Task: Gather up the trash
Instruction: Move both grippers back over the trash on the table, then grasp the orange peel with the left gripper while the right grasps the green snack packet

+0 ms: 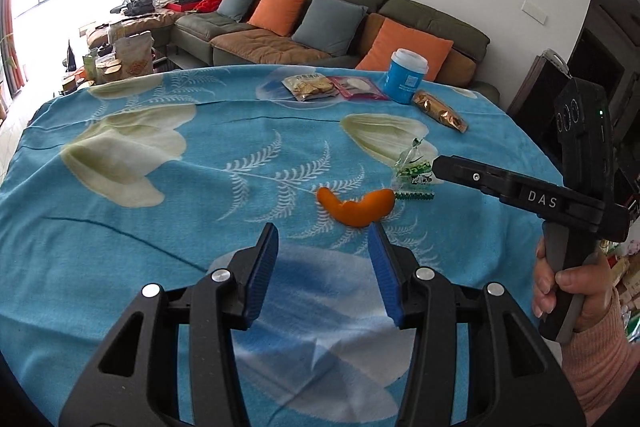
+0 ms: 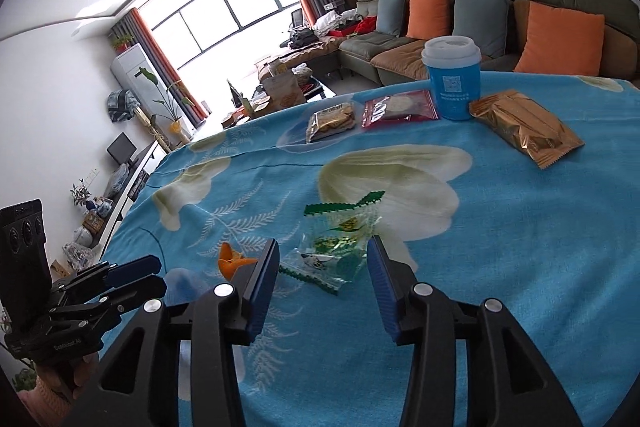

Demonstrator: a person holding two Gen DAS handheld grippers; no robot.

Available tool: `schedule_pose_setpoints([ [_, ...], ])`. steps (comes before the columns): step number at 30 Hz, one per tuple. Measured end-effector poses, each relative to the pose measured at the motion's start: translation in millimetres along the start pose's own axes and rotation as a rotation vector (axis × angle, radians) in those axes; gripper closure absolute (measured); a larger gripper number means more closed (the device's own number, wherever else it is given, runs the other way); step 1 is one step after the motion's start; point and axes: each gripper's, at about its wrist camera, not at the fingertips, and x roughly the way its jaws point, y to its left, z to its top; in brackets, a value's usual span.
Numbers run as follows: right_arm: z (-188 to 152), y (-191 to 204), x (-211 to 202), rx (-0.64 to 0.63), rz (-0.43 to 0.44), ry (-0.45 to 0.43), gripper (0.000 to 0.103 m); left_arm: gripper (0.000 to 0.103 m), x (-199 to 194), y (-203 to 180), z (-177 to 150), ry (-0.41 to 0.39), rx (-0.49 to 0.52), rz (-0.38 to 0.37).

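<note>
While we hold both tools low over the blue flowered tablecloth [image 1: 120, 227], the left gripper [image 1: 324, 233] stands released, its jaws apart and empty, with the orange peel [image 1: 354, 209] just beyond its right tip. Our right gripper [image 2: 322, 253] is also released (nothing between its pads), and the crumpled green-edged wrapper [image 2: 340, 239] lies just ahead of it. Farther off sit a blue cup [image 2: 452, 83] and three snack packets.

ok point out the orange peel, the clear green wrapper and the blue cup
orange peel [image 1: 357, 209], left wrist view, on its curved middle
clear green wrapper [image 2: 340, 247], right wrist view, on its crinkled centre
blue cup [image 2: 454, 89], right wrist view, on its blue side wall below the lid
</note>
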Motion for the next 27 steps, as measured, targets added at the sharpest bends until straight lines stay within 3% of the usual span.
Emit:
schedule_pose_setpoints([
  [13,2.3,-14.8,14.7,0.048,0.060,0.056,0.061,0.058,57.8,-1.2,21.4,0.104,-0.082,-0.041],
  [15,2.9,-18.5,18.2,0.067,0.077,0.068,0.074,0.058,61.9,1.4,23.0,0.111,-0.105,-0.061],
  [19,3.6,-23.7,20.8,0.097,0.113,0.078,0.078,0.067,66.9,7.8,24.2,0.124,-0.147,-0.111],
  [27,3.7,-19.8,18.6,0.083,0.116,0.065,0.088,0.080,60.6,-3.6,18.5,0.107,-0.097,-0.099],
])
